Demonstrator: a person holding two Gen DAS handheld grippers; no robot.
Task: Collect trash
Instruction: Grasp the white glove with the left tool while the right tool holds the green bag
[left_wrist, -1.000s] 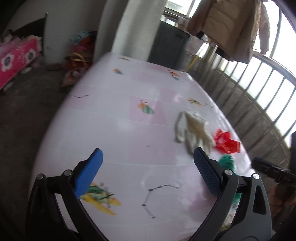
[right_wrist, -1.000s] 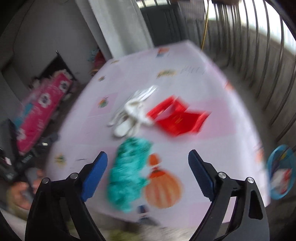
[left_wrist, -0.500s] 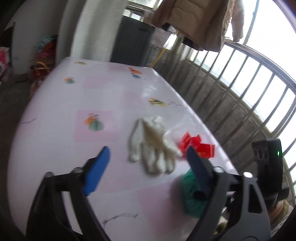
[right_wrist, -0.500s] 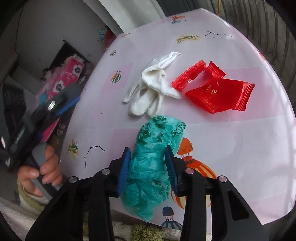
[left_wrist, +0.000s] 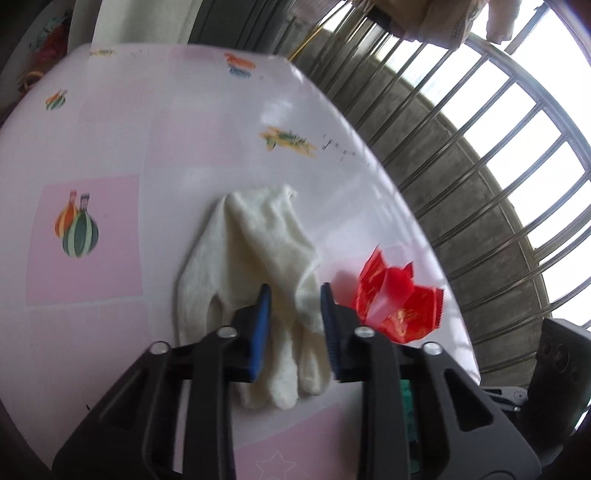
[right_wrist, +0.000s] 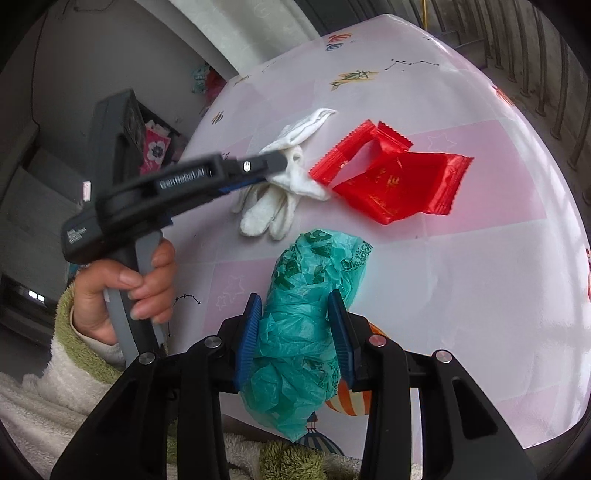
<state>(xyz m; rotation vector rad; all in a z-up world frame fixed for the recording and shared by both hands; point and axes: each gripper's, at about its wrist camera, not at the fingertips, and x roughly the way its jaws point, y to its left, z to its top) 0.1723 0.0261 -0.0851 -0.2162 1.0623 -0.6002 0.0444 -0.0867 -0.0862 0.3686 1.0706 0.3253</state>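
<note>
Right tool (right_wrist: 293, 328): blue pads clamped on one crumpled teal plastic bag (right_wrist: 306, 306), which bulges out above and below the pads, lower end hanging past the near worktop edge. Left tool (left_wrist: 293, 317): pads drawn close together on one white glove (left_wrist: 255, 258), pinching the fabric at the finger end; glove fingers point toward the camera, cuff away. From the right wrist view the left tool (right_wrist: 275, 168) comes in from the left, tips on the glove (right_wrist: 280, 199), one left hand (right_wrist: 125, 291) wrapped on its grey handle, fuzzy green-trimmed sleeve at the wrist.

Count on the pink worktop (right_wrist: 461, 277): one teal bag, one white glove, two red wrappers (right_wrist: 399, 184). The smaller torn wrapper overlaps the larger flat one; both lie just beside the glove on its right, touching it at the thumb side. In the left wrist view the wrappers (left_wrist: 399, 299) sit right of the tool's right pad.

Worktop (left_wrist: 110, 229) cover is printed with balloons, small planes and dotted constellations. Beyond its far edge: metal railing (left_wrist: 480, 147) with bright daylight behind, grey wall to the left.
</note>
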